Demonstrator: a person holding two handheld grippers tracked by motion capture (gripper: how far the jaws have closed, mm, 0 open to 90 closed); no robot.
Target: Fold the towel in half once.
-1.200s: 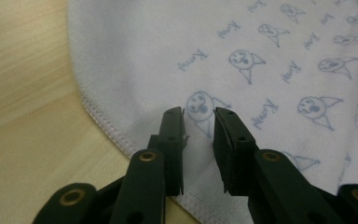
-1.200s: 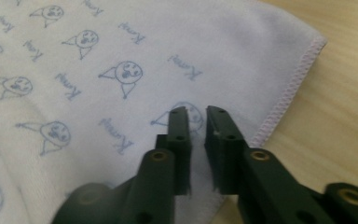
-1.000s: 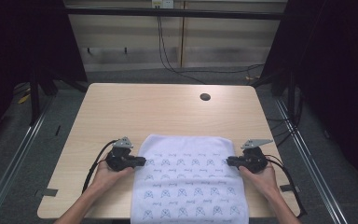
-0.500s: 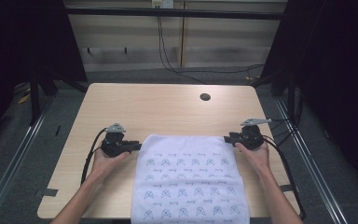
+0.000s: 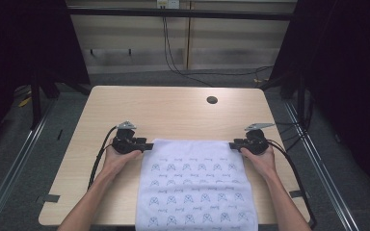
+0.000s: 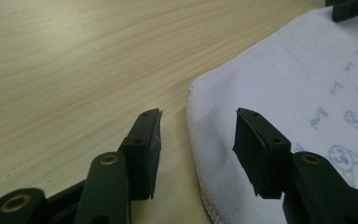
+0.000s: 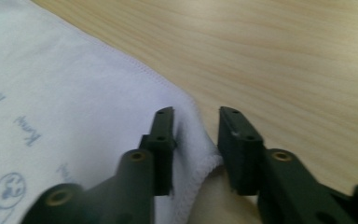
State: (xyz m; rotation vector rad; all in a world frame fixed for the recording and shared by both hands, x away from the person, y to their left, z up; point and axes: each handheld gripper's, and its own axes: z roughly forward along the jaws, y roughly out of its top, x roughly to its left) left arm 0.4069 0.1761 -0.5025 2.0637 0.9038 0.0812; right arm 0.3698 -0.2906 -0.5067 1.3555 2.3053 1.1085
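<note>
Honestly, the cloth [image 5: 197, 185] is lying flat on the surface [image 5: 173, 110], near edge hanging off. Left gripper [image 6: 198, 135] has just been opening, released, corner between its jaws. Right gripper [image 7: 196, 140] has been closing, pads not pressing yet. One-sided pull risks skewing it.

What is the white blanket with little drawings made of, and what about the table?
The white cloth looks like soft woven or terry fabric: matte, with a stitched hem and printed blue drawings. The table looks like pale wood or wood-look laminate: smooth, with grain lines running along it.
</note>
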